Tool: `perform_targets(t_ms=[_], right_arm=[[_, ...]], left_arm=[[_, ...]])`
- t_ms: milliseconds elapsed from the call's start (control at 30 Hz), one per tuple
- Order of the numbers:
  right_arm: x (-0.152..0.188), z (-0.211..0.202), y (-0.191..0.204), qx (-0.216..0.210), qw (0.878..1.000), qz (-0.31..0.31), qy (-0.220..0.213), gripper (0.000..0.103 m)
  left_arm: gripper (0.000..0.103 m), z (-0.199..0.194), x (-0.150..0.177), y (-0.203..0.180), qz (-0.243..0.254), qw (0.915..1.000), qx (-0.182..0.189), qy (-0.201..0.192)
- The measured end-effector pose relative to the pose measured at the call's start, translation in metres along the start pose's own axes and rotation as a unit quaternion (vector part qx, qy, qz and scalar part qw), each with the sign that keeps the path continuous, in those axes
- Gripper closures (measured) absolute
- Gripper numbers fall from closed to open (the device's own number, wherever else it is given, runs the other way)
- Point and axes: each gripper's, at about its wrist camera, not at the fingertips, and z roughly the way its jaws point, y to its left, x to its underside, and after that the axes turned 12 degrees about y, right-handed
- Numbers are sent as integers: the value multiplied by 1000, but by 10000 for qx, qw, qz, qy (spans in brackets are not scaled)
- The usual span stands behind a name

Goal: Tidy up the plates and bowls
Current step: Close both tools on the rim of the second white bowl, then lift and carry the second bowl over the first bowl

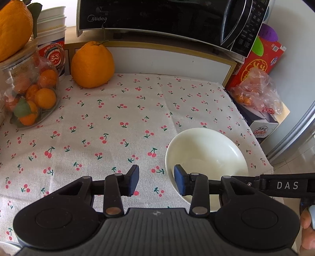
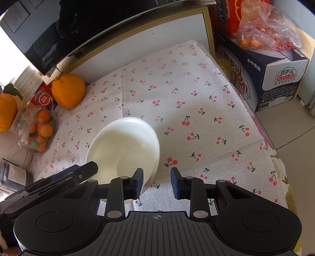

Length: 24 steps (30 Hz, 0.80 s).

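A white bowl (image 1: 206,155) stands on the cherry-print tablecloth (image 1: 98,128), near its right front corner. My left gripper (image 1: 156,181) straddles the bowl's left rim. Its right pad is inside the bowl, its left pad outside and apart from the rim, so it is open. In the right wrist view the same bowl (image 2: 122,145) lies left of centre. My right gripper (image 2: 157,182) straddles its near right rim, left pad over the inside, right pad clear of it, also open. A finger of my left gripper (image 2: 88,169) reaches in at the bowl's left side.
A black microwave (image 1: 157,17) sits on a raised shelf at the back. A large orange (image 1: 92,65) and a jar of small oranges (image 1: 29,94) stand at the back left. Cartons (image 2: 261,78) and a plastic bag of oranges (image 2: 263,29) sit past the table's right edge.
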Motion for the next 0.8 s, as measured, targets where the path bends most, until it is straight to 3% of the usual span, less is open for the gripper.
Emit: perform_targets(t_ms=[467,800], right_arm=[[2,-2,6,-58,9999,-117,-87,93],[4,-13,2,-192,9996,-46,-199,93]], left_arm=[[93,1,3,-3,143,9995,269,4],[94,-8,6,-3,38,9990,445,-31]])
